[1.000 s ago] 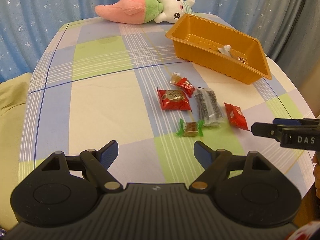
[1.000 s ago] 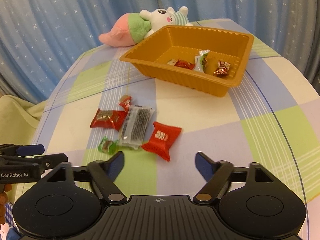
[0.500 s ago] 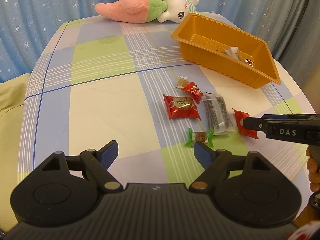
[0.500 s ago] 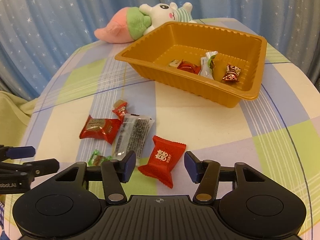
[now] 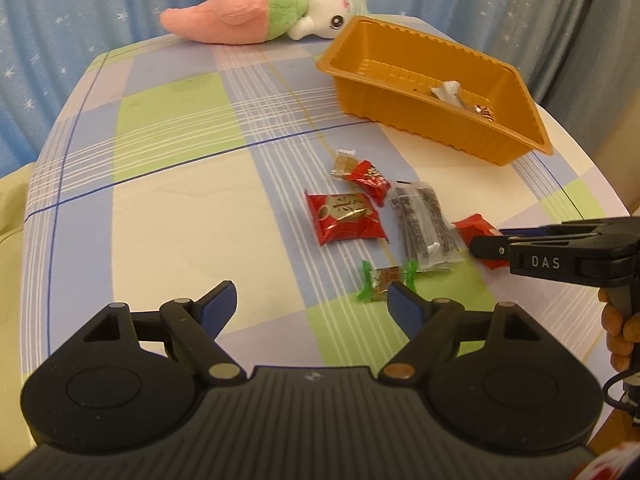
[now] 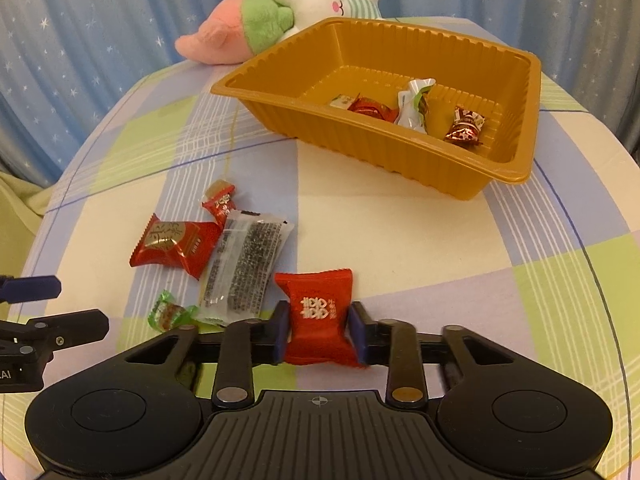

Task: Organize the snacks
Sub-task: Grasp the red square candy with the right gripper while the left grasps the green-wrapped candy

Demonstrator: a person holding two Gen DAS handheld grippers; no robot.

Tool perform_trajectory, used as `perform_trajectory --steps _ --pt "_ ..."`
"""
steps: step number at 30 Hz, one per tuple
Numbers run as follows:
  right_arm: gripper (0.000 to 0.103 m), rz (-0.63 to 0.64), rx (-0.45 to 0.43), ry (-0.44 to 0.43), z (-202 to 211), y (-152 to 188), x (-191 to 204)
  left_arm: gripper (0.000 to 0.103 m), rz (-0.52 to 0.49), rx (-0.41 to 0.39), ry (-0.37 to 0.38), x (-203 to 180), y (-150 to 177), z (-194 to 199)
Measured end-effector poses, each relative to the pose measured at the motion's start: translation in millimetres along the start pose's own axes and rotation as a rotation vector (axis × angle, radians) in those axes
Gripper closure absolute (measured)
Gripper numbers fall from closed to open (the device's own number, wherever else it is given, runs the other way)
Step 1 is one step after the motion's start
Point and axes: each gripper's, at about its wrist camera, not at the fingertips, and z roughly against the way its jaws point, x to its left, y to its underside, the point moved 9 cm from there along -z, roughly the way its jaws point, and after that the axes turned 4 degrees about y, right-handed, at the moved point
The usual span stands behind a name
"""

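My right gripper [image 6: 319, 330] is shut on a red snack packet [image 6: 318, 312] that lies on the checked tablecloth; it also shows in the left wrist view [image 5: 476, 229] under the right gripper [image 5: 486, 245]. My left gripper [image 5: 310, 304] is open and empty, just left of a green-wrapped candy [image 5: 386, 280]. A larger red packet [image 5: 345, 217], a small red candy [image 5: 370, 178] and a clear dark-speckled packet [image 5: 424, 222] lie between them. The orange tray [image 6: 516, 128] at the back holds several wrapped candies [image 6: 412, 108].
A pink, green and white plush toy [image 5: 256, 12] lies at the table's far edge behind the tray. Blue star-print curtains hang behind. The table's rounded edges drop off to the left and right.
My right gripper moved forward over the red packet and closed on it. The left gripper stayed open and shifted slightly toward the snacks.
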Motion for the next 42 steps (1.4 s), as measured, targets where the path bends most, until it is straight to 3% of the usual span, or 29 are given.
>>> perform_trajectory --steps 14,24,26,30,42 --pt "0.076 -0.062 -0.012 0.018 10.2 2.8 -22.7 0.022 -0.151 0.028 0.029 -22.9 8.1 -27.2" --pt "0.076 -0.113 -0.018 0.037 19.9 7.3 -38.5 0.028 -0.259 -0.001 0.027 -38.6 0.2 -47.6" --pt "0.076 -0.121 -0.02 0.041 22.2 8.0 -40.8 0.035 -0.272 -0.007 0.025 -40.5 -2.1 -50.0" --pt "0.076 -0.132 -0.02 0.045 25.0 9.7 -44.9 0.039 -0.29 -0.007 0.037 -44.4 -3.1 -52.3" --pt "0.076 -0.129 -0.02 0.039 26.5 11.0 -42.4 0.078 -0.256 0.016 0.09 -49.8 4.3 -48.5"
